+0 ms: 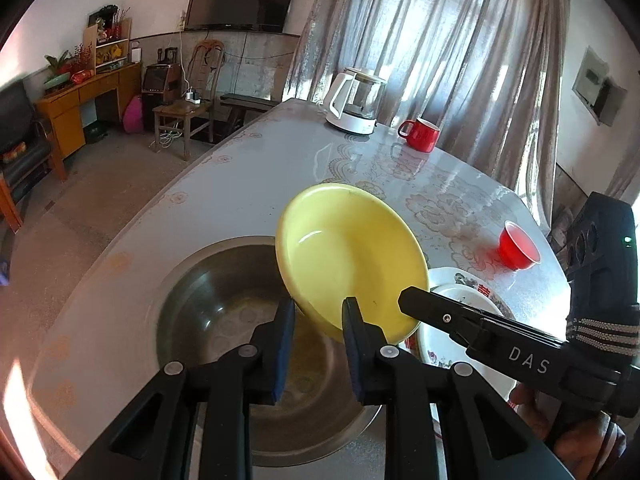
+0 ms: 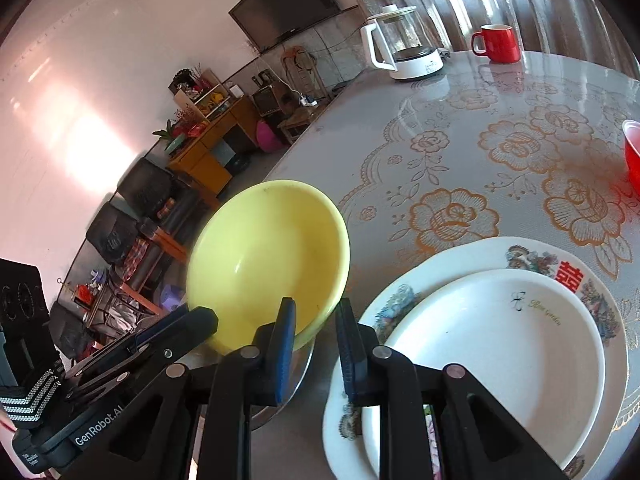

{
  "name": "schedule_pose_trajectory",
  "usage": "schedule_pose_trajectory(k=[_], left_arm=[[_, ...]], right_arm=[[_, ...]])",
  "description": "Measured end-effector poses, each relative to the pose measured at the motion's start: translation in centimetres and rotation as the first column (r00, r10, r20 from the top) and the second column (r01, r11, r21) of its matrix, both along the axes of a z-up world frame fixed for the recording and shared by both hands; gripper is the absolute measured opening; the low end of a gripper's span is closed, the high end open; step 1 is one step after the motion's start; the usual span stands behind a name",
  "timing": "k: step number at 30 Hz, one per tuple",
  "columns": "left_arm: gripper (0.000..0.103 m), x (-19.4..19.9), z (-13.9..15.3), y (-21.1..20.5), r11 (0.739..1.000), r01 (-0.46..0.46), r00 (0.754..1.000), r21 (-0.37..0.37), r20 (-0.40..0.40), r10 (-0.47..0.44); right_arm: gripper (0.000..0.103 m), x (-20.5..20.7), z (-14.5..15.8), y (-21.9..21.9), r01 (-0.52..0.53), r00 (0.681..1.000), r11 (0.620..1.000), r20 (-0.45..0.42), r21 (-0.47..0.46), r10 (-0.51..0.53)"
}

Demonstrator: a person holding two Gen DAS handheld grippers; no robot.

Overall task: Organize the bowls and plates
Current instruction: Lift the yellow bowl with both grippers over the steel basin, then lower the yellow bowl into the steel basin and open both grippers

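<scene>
Your yellow bowl (image 1: 348,256) is tilted and lifted over the steel basin (image 1: 224,280), its pale glossy inside facing you, with a few dark specks near the rim. Both grippers pinch its near rim: the left gripper (image 1: 318,316) grips the edge on the basin side, and the right gripper (image 2: 316,320) grips the edge nearer the plates, each with jaws nearly closed on the thin wall. Just beside the basin lies a plain white plate (image 2: 500,360) stacked on a larger floral plate (image 2: 532,256) with a red character. Beyond the basin, well apart, stand a red mug (image 1: 422,134), a glass kettle (image 1: 356,102) and a small red cup (image 1: 518,250).
</scene>
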State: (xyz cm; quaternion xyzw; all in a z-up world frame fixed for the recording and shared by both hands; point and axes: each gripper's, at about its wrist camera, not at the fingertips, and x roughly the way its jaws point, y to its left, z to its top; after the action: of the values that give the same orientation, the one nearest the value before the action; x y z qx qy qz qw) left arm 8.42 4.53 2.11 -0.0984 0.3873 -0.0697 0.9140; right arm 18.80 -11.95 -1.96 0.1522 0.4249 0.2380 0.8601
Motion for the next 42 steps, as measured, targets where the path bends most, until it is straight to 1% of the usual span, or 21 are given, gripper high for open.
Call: schedule_pose_trajectory(k=[6,15,19,25,30,34,35,42], left_arm=[[0.023,-1.5,-0.3,1.4,1.0,-0.031,1.0,0.002,0.002,0.031],[0.024,-3.1,-1.6,2.3,0.998,-0.05,0.999,0.03,-0.006,0.051],[0.024,-3.2,-2.1,2.7,0.998,-0.058,0.998,0.027,-0.018,0.058],[0.025,-3.0,-2.5,3.0,0.998,-0.062,0.998,0.027,-0.025,0.062],[0.026,-3.1,-3.1,3.4,0.998,-0.067,0.997,0.021,-0.037,0.068],[0.026,-2.9,-3.3,3.4,0.997,-0.067,0.997,0.024,-0.038,0.067],[0.026,-3.0,-3.4,3.5,0.997,-0.066,0.997,0.026,-0.039,0.067],[0.026,-3.0,-3.8,3.4,0.997,-0.067,0.997,0.033,-0.04,0.068]], right_arm=[[0.02,-0.8,-0.2,2.0,-0.04,0.999,0.999,-0.001,-0.017,0.04],[0.021,-1.9,-1.1,3.9,-0.081,0.997,0.995,-0.022,-0.064,0.079],[0.022,-2.1,-1.6,4.4,-0.087,0.996,0.994,-0.036,-0.073,0.084],[0.022,-2.1,-1.7,5.2,-0.094,0.995,0.991,-0.036,-0.1,0.091],[0.022,-2.2,-1.9,5.5,-0.097,0.995,0.991,-0.044,-0.092,0.094],[0.024,-2.2,-1.8,5.6,-0.102,0.994,0.991,-0.043,-0.088,0.099],[0.026,-2.3,-1.8,5.6,-0.104,0.994,0.991,-0.043,-0.084,0.1],[0.027,-2.5,-1.8,5.6,-0.106,0.994,0.99,-0.037,-0.09,0.103]])
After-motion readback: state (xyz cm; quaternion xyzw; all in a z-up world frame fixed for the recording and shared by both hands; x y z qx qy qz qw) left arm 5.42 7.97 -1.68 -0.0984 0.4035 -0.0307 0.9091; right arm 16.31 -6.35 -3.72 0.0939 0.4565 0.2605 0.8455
